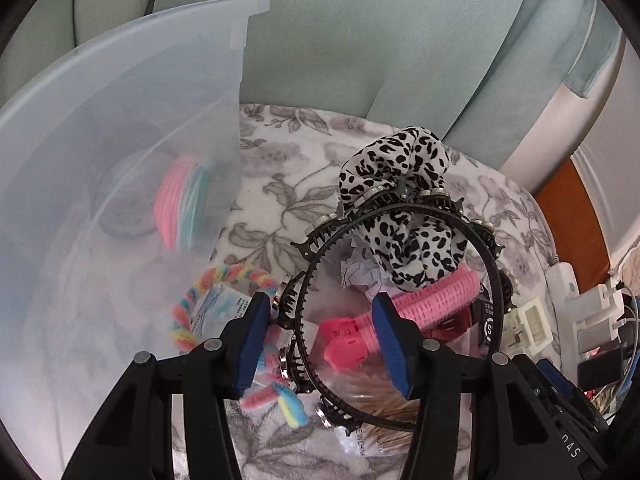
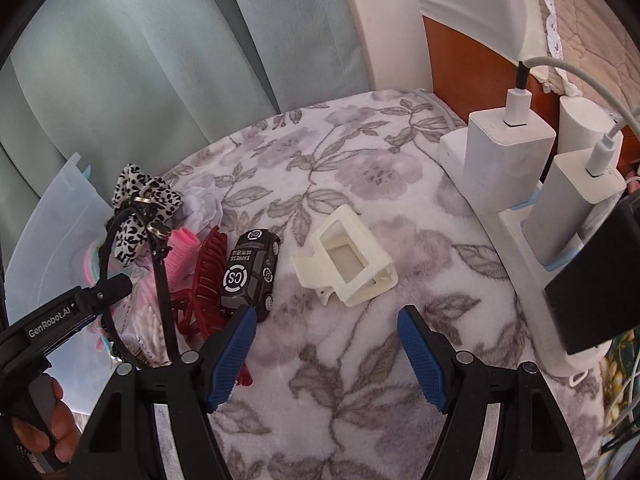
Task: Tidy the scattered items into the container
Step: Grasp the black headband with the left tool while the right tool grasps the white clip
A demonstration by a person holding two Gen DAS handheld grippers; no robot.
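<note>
A flowered blanket (image 2: 360,184) covers the surface, with a green curtain (image 2: 120,60) behind it. At the left edge stands the clear container (image 1: 120,120); a pink and teal roll (image 1: 180,204) shows through its wall. On the right side lies a white power strip (image 2: 520,240) with chargers plugged in.

The scattered items lie in a pile just beside the container: a black headband (image 1: 400,216), a spotted scrunchie (image 1: 392,168), a pink roller (image 1: 432,300), a rainbow twisted band (image 1: 224,280), a dark red claw clip (image 2: 208,280) and a small black toy car (image 2: 248,272). A white claw clip (image 2: 348,256) lies apart from the pile.

The left gripper (image 1: 320,340) is above the pile — its jaws are half spread around the headband's arc and the roller, and pinch nothing. The right gripper (image 2: 324,356) has wide spread jaws over bare blanket, near the white clip.
</note>
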